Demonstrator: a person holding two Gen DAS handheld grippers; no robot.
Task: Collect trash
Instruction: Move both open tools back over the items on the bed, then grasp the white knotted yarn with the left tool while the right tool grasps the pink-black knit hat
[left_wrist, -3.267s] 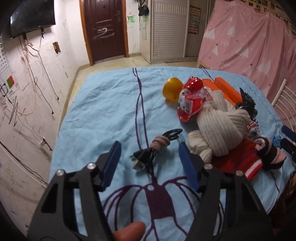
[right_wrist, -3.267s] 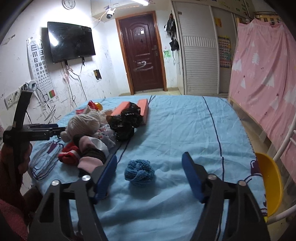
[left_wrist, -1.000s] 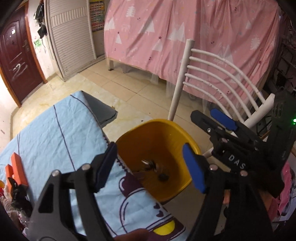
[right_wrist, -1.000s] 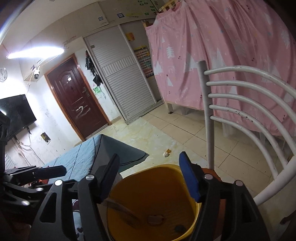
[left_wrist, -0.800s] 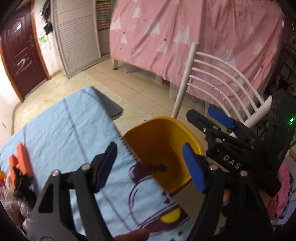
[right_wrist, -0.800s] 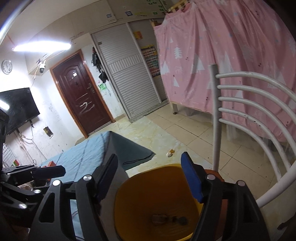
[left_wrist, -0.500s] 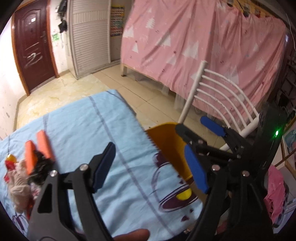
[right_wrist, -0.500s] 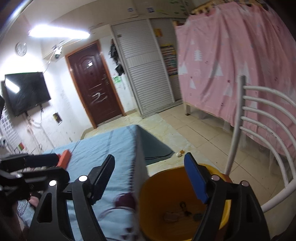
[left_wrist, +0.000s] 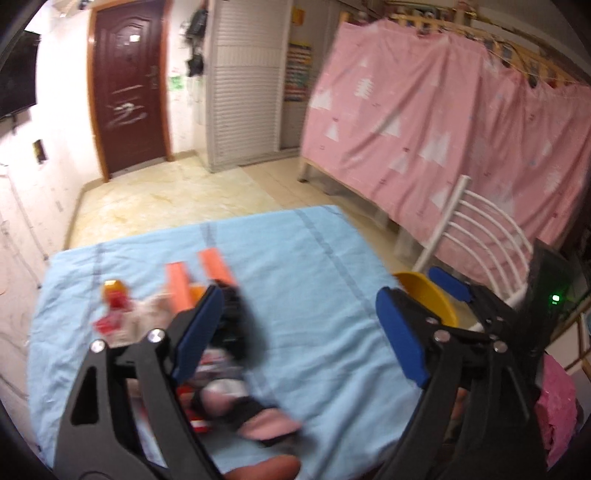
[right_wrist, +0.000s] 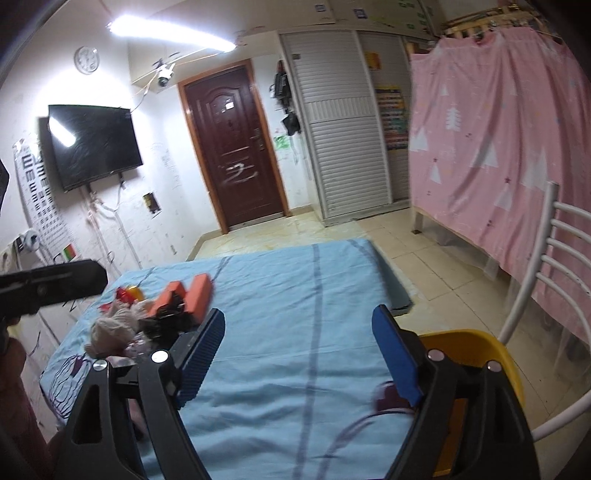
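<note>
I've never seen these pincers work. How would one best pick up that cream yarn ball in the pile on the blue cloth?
Probably from above, pinching the cream yarn ball across its soft rounded bulge: it sits at the pile's near edge with its top exposed, while clutter crowds its far side.

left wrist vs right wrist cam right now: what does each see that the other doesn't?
Left wrist only: the right gripper, empty, jaws opening, and a pink-and-black item at the near edge of the clutter.
Right wrist only: the wall TV, clock and eye chart.
Both: blue sheet, orange blocks, yellow bin, white chair, door, pink curtain.
</note>
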